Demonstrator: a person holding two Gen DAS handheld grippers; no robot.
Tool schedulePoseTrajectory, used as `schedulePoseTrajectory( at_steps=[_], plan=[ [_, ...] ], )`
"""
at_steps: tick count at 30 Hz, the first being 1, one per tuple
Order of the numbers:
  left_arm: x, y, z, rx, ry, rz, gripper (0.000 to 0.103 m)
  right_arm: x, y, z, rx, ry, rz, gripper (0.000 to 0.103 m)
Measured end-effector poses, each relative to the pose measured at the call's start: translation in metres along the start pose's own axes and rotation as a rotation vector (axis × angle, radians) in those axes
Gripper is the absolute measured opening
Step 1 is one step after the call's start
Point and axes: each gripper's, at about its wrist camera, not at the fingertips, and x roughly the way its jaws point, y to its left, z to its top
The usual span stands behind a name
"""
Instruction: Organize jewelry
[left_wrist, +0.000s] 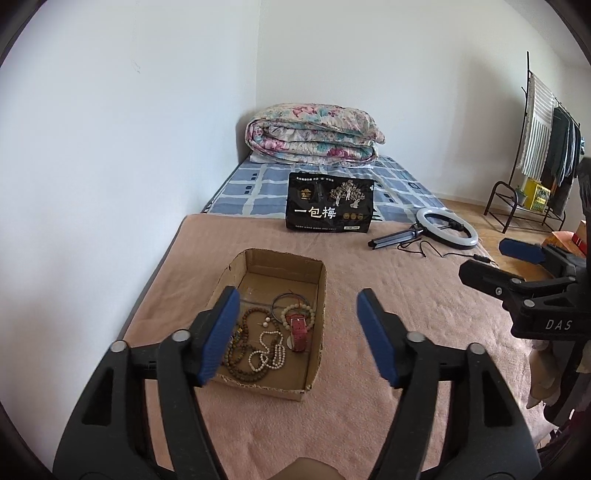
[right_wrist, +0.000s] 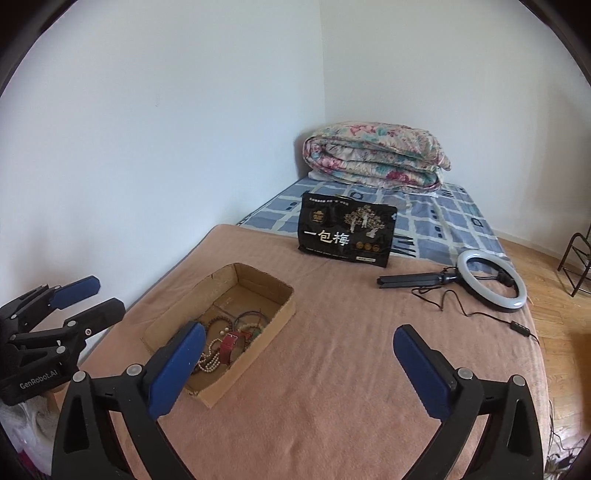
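Beaded necklaces, bracelets and a red strap (left_wrist: 297, 331) are seen piled in the shallow brown cardboard box (left_wrist: 317, 334) on the pink blanket (left_wrist: 406, 295). The left gripper (left_wrist: 298, 338) and right gripper (right_wrist: 299, 373) are held spread apart above it, with nothing gripped.

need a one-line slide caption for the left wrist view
Open left gripper above a cardboard box of bead necklaces and a red watch on a pink blanket.

Both tools are built alike: matte black plastic linkage arms with round silver rivets at the pivots, each finger faced with a ribbed blue pad. The left tool (left_wrist: 297, 336) carries white "GenRobot.AI" lettering on its body, seen at the left edge of the right wrist view. The right tool (right_wrist: 299, 365) bears white "DAS" lettering.
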Motion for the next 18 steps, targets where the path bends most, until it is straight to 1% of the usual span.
schedulePoseTrajectory(
  at_steps=[1, 6, 10, 15, 18],
  plan=[
    [-0.002, -0.001, 0.000, -0.002, -0.003, 0.000, 0.078, -0.004, -0.003, -0.003, 0.003, 0.000, -0.001, 0.103],
    [-0.017, -0.015, -0.006, 0.018, -0.018, 0.003, 0.082, -0.013, -0.009, -0.017, 0.009, -0.001, -0.005, 0.103],
    [-0.018, -0.021, -0.009, 0.016, -0.016, 0.012, 0.092, -0.017, -0.013, -0.027, 0.011, -0.006, -0.017, 0.103],
    [-0.015, -0.027, -0.015, 0.026, -0.009, 0.041, 0.093, -0.016, -0.019, -0.037, 0.019, -0.010, -0.038, 0.103],
    [-0.012, -0.030, -0.018, 0.031, 0.000, 0.062, 0.100, -0.014, -0.026, -0.041, 0.035, -0.009, -0.049, 0.103]
  ],
)
